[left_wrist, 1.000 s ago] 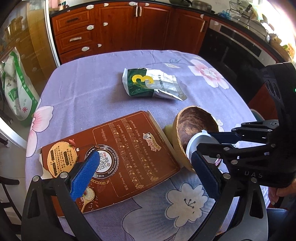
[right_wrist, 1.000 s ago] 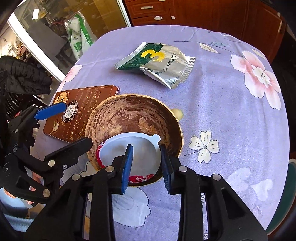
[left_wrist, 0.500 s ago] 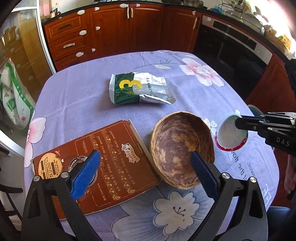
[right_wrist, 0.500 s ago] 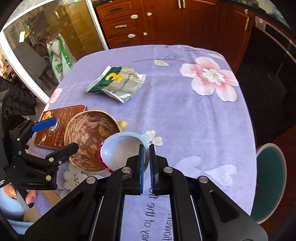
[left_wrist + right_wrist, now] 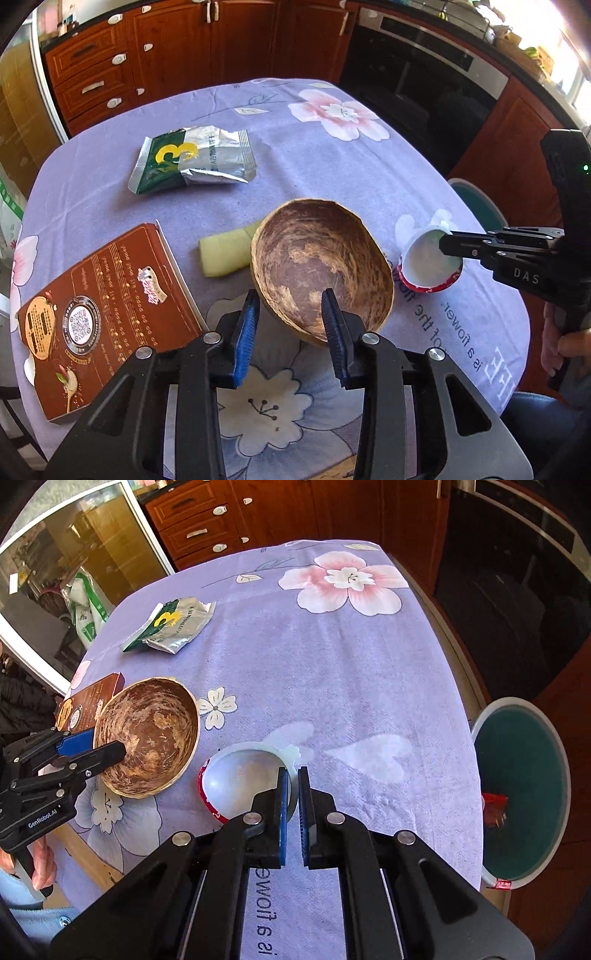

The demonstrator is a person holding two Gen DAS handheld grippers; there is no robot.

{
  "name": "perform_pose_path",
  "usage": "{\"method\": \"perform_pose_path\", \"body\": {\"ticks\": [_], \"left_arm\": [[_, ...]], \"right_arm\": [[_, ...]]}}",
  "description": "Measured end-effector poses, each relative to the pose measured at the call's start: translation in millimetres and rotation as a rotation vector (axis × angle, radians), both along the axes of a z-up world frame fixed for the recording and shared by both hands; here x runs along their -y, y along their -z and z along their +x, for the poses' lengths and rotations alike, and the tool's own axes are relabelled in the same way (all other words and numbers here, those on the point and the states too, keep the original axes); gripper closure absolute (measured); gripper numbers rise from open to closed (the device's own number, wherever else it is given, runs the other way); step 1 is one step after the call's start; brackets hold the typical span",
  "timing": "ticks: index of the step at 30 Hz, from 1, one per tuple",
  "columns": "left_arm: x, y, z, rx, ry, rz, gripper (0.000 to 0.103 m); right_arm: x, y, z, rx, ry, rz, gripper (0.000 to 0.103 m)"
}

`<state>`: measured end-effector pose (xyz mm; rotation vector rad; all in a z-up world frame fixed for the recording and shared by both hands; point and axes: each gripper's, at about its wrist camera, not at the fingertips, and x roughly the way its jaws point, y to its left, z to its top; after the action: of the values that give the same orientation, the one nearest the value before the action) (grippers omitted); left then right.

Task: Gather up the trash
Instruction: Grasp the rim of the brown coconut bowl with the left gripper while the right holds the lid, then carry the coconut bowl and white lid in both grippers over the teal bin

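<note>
My right gripper (image 5: 294,775) is shut on the rim of a white cup with a red band (image 5: 240,782); the cup also shows in the left wrist view (image 5: 428,264), low over the cloth by the table's right edge. My left gripper (image 5: 290,306) straddles the near rim of a brown coconut-shell bowl (image 5: 317,266), one pad inside and one outside, jaws part closed; I cannot tell if they grip. The bowl (image 5: 147,734) is empty. A green and silver snack packet (image 5: 192,160) lies farther back. A brown card box (image 5: 99,314) lies at left.
A pale yellow strip (image 5: 225,251) lies between the box and the bowl. A white bin with a green liner (image 5: 517,797) stands on the floor right of the table and holds a red wrapper (image 5: 495,805). Wooden cabinets (image 5: 184,48) and an oven (image 5: 424,85) stand behind.
My right gripper lifted the cup out of the bowl and carried it right, toward the table edge. My left gripper's jaws closed in around the bowl's near rim.
</note>
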<state>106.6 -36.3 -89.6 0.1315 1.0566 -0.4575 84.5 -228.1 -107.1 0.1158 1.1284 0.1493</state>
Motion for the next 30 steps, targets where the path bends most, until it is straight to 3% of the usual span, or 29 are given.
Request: {"method": "perform_pose_path", "body": {"ticks": [4, 10, 13, 16, 22, 26, 28, 30], "left_arm": [[-2, 16, 2, -0.068, -0.028, 0.016, 0.067], [5, 14, 11, -0.074, -0.042, 0.016, 0.067], [15, 11, 4, -0.034, -0.019, 0.040, 0.084], [17, 2, -2, 0.003, -0.005, 0.041, 0.090], [14, 11, -1, -0.033, -0.043, 0.053, 0.084], [15, 5, -7, -0.003, -0.058, 0.051, 0.089], [17, -2, -15, 0.030, -0.053, 0.052, 0.092], [16, -9, -20, 0.063, -0.071, 0.065, 0.093]], "right_arm": [[1, 3, -2, -0.004, -0.009, 0.016, 0.097], [-3, 10, 0, -0.016, -0.031, 0.035, 0.097], [-4, 13, -1, -0.021, -0.036, 0.045, 0.094], [-3, 16, -2, -0.023, -0.039, 0.056, 0.091], [-7, 16, -2, 0.008, -0.047, 0.044, 0.088], [-11, 16, -3, 0.027, -0.050, 0.046, 0.079], [-13, 15, -4, 0.030, -0.053, 0.035, 0.082], [-12, 15, -7, 0.025, -0.059, 0.046, 0.091]]}}
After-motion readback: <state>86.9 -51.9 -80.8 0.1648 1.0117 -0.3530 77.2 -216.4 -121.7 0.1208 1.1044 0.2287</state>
